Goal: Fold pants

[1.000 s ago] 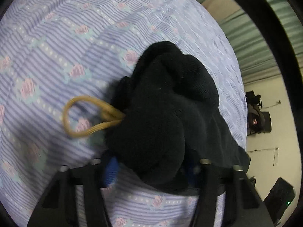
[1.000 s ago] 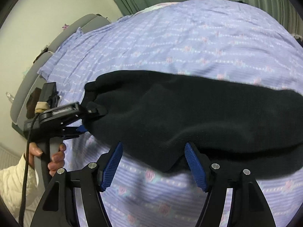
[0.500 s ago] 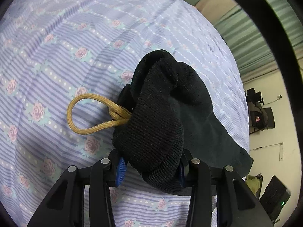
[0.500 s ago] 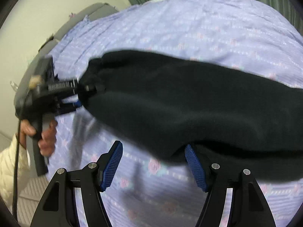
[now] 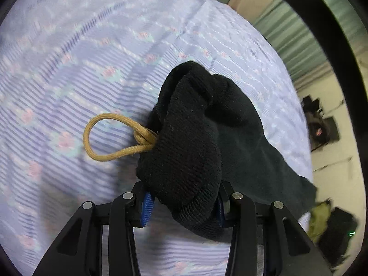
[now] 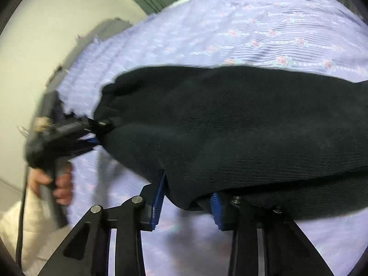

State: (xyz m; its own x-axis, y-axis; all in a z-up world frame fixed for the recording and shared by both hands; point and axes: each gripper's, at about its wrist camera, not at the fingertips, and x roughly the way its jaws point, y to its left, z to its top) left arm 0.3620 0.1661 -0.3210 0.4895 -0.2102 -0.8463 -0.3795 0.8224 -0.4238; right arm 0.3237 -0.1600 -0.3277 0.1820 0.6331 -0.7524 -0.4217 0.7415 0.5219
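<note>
The black knit pants (image 5: 191, 151) lie on a lilac flowered bedsheet (image 5: 92, 46). My left gripper (image 5: 184, 204) is shut on the bunched waistband end, and a tan drawstring loop (image 5: 108, 138) hangs out to its left. In the right wrist view the pants (image 6: 230, 119) stretch across the bed, and my right gripper (image 6: 187, 201) is shut on their near edge. The left gripper (image 6: 76, 133) also shows there, held by a hand at the far left, pinching the pants' corner.
The bedsheet (image 6: 230, 34) covers the whole bed. A grey headboard (image 6: 110, 30) and a pale wall stand behind it. Green curtains (image 5: 294, 30) and dark bags on the floor (image 5: 322, 124) lie past the bed's right edge.
My right gripper has closed from open onto the pants' near edge. My left gripper has tightened on the waistband. Both views have shifted and the pants sit higher in the right wrist view.
</note>
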